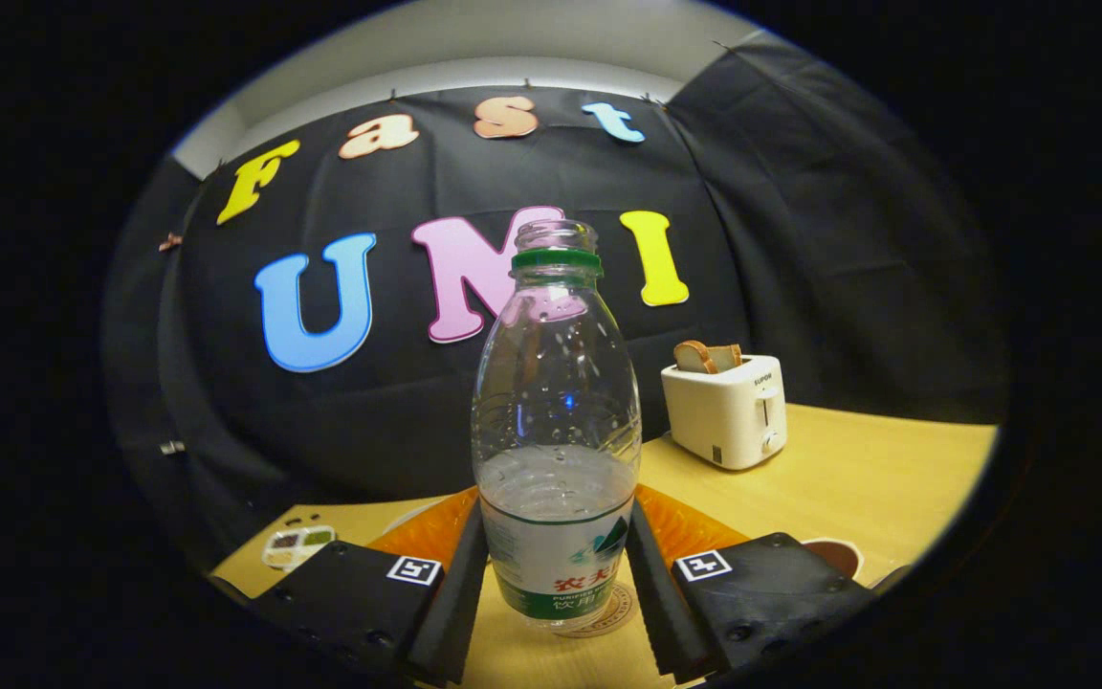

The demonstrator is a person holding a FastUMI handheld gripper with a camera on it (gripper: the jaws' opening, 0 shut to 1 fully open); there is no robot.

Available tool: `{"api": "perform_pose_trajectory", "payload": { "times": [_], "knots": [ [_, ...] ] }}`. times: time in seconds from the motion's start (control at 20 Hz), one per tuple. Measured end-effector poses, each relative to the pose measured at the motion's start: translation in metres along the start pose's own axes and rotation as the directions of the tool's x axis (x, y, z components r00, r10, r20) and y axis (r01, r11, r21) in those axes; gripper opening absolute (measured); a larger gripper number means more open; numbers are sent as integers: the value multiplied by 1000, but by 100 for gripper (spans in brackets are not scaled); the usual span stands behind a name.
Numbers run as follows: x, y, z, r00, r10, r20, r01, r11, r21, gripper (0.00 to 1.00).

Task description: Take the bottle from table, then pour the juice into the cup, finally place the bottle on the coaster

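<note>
Clear plastic forms the bottle point(556, 421), which is seen upright between the two fingers of the claw point(556, 584). Its cap is off, a green ring sits around its neck, and it is about one third filled with clear liquid. The fingers are held slightly apart, each one very close to a side of the bottle's lower, labelled part; whether both are really pressing on it cannot be told. The bottle's base is seen over a round coaster point(599, 617) on the wooden table point(848, 478), but if the base is touching the coaster or is just above it cannot be told. Behind the bottle an orange mat point(680, 526) is spread on the table. To the right of the bottle and further back, a white toaster point(728, 411) with bread slices in its slots is placed. Just right of the bottle, beyond the right finger, the rim of a brown cup point(838, 553) is visible. Left of the bottle, a small dish point(297, 545) is lying on the table.
</note>
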State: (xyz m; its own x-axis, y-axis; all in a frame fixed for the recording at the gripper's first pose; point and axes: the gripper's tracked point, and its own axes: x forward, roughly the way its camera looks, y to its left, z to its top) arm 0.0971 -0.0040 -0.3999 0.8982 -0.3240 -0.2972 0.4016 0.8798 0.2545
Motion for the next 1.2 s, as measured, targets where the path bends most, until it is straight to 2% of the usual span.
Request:
{"api": "perform_pose_trajectory", "payload": {
  "times": [0.45, 1.2],
  "knots": [
    [38, -10, -37, 999, -32, -34, 29, 996, -81, 74],
    [46, -2, -81, 993, -25, -115, 8, 989, -148, 76]
  ]
}}
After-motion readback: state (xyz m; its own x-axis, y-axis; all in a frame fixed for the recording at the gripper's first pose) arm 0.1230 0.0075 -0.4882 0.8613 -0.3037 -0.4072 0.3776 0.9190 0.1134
